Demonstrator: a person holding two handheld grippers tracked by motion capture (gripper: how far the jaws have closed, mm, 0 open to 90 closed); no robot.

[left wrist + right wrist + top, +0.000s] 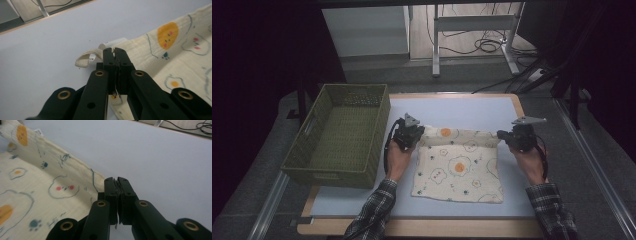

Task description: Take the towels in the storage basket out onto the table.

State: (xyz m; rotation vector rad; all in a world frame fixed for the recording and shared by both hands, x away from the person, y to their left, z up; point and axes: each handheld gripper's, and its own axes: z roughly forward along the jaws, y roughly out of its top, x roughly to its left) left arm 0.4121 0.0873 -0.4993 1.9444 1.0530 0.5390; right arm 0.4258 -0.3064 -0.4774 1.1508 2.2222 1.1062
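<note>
Two black handheld grippers, both clenched on one cream muslin cloth printed with fried eggs and small blue paw marks [457,167]. Left gripper [418,134] at the cloth's far left corner, right gripper [501,135] at its far right corner. Far edge of the cloth lifted off the pale blue surface [462,107] and standing up as a low wall between the two grippers; near part lying flat, near edge close to the near rim of the surface. Left gripper view: fingers [109,62] pressed together with a thin sliver of cream fabric caught between them, a small looped hem and a white tag curling out just beyond the tips. Right gripper view: fingers [110,187] likewise closed tight, frayed cloth edge pinched in the seam between them, printed fabric sloping away to the left. Green woven rectangular basket [312,137] at the left of the surface, just beside the left gripper, apart from the cloth. Plaid sleeves entering from the near side, one hand behind each gripper. Beyond the far edge, grey floor with desk legs and loose black cables.
</note>
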